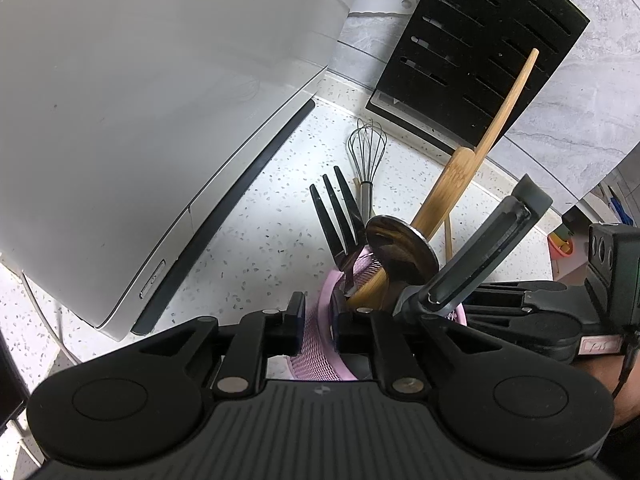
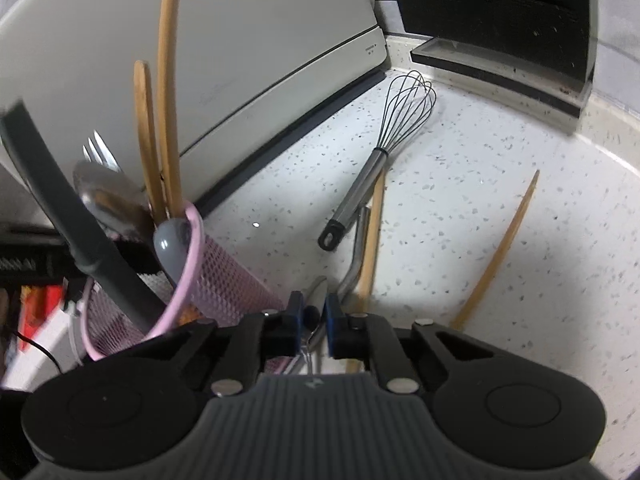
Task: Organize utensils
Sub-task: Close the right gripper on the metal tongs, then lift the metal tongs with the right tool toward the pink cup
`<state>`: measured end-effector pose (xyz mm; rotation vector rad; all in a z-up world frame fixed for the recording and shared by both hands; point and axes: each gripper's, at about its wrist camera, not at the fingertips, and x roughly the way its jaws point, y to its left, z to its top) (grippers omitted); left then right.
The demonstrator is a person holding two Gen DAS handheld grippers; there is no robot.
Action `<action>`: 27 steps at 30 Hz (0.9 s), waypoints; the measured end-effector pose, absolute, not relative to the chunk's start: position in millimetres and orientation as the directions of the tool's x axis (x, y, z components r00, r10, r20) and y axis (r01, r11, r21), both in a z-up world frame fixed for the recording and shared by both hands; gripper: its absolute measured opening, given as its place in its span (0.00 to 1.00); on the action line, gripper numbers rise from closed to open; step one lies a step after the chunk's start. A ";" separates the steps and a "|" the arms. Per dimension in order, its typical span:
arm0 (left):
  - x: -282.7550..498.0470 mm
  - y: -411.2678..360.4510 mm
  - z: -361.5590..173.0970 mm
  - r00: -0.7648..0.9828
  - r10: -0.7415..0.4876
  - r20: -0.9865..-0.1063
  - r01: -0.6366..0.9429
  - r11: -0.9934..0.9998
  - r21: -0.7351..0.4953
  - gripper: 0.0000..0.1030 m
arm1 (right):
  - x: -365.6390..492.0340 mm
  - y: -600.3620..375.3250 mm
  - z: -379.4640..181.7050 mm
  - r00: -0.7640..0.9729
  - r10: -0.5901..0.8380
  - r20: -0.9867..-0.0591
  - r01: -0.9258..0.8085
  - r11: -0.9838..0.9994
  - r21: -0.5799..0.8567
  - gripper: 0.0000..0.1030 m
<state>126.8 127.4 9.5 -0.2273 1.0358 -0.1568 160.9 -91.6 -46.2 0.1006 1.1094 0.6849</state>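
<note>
My left gripper (image 1: 318, 324) is shut on the rim of a pink mesh utensil holder (image 1: 320, 352), seen also in the right wrist view (image 2: 224, 276). The holder contains a black fork (image 1: 334, 212), a metal ladle (image 1: 400, 248), a bamboo spatula (image 1: 472, 152) and a grey spatula (image 1: 484, 248). My right gripper (image 2: 312, 320) is shut on a metal utensil (image 2: 356, 252) low over the counter, right of the holder. A wire whisk (image 2: 384, 152) and two bamboo sticks (image 2: 500, 248) lie on the speckled counter; the whisk also shows in the left wrist view (image 1: 368, 152).
A large white appliance (image 1: 140, 100) stands on the left, close to the holder. A black knife block (image 1: 476, 48) leans at the back by the grey tiled wall. The right gripper's body (image 1: 560, 320) shows at right in the left wrist view.
</note>
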 end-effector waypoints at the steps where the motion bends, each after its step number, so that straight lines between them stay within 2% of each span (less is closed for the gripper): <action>1: 126.8 127.5 9.5 0.502 -0.236 -0.832 0.021 0.965 -0.261 0.14 | 162.2 -92.6 -46.3 0.260 0.563 -0.784 -0.450 0.789 0.418 0.03; 5: 127.0 127.2 9.7 0.501 -0.237 -0.833 0.021 0.965 -0.262 0.14 | 165.3 -97.3 -45.2 0.235 0.603 -0.762 -0.418 0.771 0.480 0.00; 15: 127.0 127.6 9.7 0.499 -0.238 -0.833 0.021 0.965 -0.262 0.14 | 166.5 -105.6 -37.6 0.245 0.616 -0.748 -0.396 0.768 0.503 0.00; 27: 127.1 127.5 9.3 0.499 -0.235 -0.834 0.020 0.965 -0.260 0.14 | 157.2 -130.3 17.2 0.374 0.674 -0.637 -0.439 0.734 0.518 0.00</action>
